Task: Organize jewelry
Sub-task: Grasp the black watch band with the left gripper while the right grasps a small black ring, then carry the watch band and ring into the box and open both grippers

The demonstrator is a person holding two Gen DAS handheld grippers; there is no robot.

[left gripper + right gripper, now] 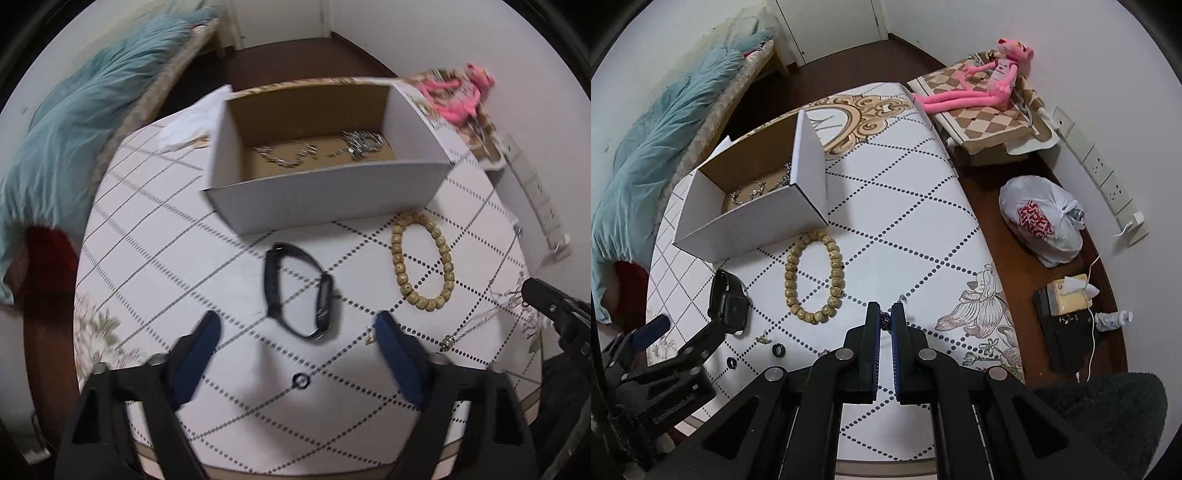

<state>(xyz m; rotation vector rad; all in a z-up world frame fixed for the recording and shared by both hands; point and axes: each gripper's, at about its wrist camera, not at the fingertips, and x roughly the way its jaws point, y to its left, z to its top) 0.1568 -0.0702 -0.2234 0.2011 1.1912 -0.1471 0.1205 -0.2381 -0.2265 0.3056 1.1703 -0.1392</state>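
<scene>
our left tongs (297, 325) hang open over the black wristband (299, 291) on the bench (147, 206); our right tongs (885, 314) are closed on a thin chain (884, 321); bead bracelet (812, 275) lies beside the white box (746, 229).

A pink plush toy (979, 86) lies on a checkered stand beyond the desk's far corner; a knotted plastic bag (1043, 219) sits on the floor.
</scene>
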